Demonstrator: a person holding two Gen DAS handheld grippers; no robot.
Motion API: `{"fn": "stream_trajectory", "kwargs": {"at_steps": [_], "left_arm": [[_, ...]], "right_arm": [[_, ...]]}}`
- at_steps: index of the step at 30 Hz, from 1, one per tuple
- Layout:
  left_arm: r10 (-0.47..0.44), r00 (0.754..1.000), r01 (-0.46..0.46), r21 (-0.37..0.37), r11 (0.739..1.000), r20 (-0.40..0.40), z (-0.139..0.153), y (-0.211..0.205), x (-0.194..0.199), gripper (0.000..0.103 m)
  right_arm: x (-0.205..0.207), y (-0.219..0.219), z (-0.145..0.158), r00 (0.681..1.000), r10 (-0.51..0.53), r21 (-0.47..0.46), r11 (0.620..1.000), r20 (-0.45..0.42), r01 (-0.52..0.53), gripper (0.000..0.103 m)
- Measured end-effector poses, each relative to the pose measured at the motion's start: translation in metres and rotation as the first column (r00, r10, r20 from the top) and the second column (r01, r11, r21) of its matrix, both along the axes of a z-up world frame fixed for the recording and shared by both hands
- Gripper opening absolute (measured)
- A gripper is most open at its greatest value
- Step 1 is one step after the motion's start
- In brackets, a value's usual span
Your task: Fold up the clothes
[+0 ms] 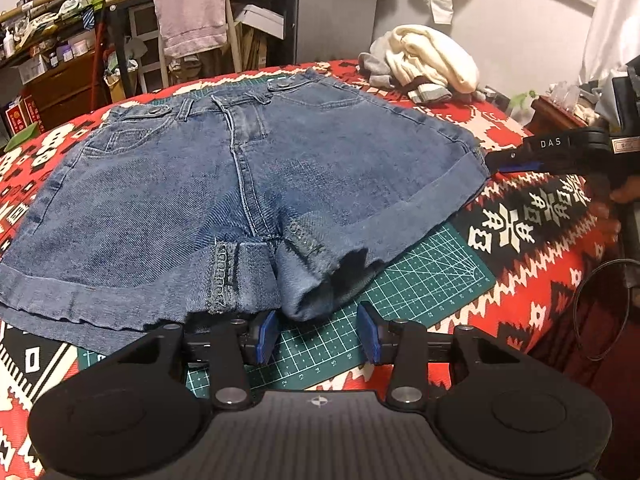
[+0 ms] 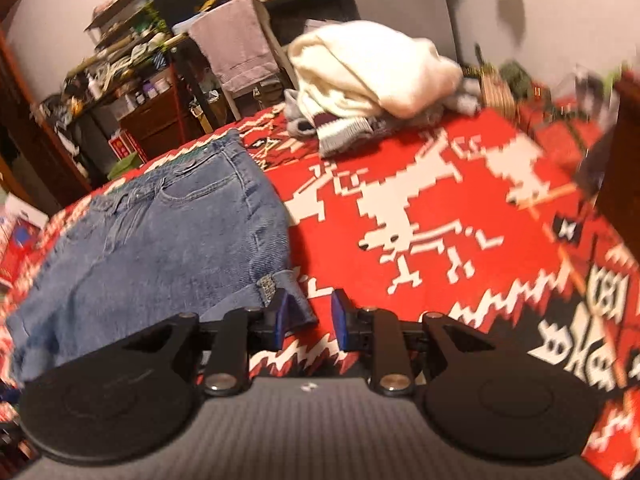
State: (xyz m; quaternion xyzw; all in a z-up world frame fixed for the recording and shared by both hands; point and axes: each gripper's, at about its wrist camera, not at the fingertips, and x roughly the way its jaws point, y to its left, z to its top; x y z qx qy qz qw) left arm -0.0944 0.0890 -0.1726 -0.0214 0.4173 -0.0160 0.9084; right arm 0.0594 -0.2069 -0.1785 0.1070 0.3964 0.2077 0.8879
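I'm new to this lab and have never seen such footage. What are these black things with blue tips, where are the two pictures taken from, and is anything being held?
They are hand-held tongs, one in each of a person's hands, each carrying a camera looking along its fingers. The left tongs show in the left wrist view, the right tongs in the right wrist view. Blue denim shorts lie flat on a red patterned blanket and a green cutting mat, with a cream and grey clothes pile behind. Both tongs are open at the shorts' hem, holding nothing.
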Motion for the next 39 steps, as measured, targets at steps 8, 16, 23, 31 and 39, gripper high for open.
{"fn": "stream_trajectory", "kwargs": {"at_steps": [8, 16, 23, 31, 39], "left_arm": [[0.049, 0.998, -0.045, -0.091, 0.995, 0.034, 0.009, 0.018, -0.003, 0.007], [-0.009, 1.0, 0.011, -0.154, 0.988, 0.015, 0.024, 0.019, -0.013, 0.006], [-0.042, 0.998, 0.033, -0.16, 0.987, -0.051, 0.014, 0.014, -0.011, 0.009], [-0.06, 0.998, 0.058, -0.101, 0.993, -0.011, 0.022, 0.011, -0.019, 0.029], [-0.113, 0.993, 0.11, 0.063, 0.992, 0.047, 0.027, -0.007, -0.014, 0.031]], "right_arm": [[-0.012, -0.002, 0.021, 0.999, -0.037, 0.055, 0.998, -0.014, 0.038, 0.003], [-0.013, 0.008, 0.049, 0.996, -0.08, -0.085, 0.993, 0.042, 0.084, 0.003], [-0.01, 0.017, 0.014, 0.995, -0.104, -0.195, 0.975, 0.004, 0.102, 0.004], [-0.021, 0.002, 0.029, 0.987, -0.158, -0.12, 0.98, 0.018, 0.159, 0.013], [-0.028, -0.016, 0.021, 0.975, -0.164, 0.153, 0.97, -0.148, 0.187, 0.021]]}}
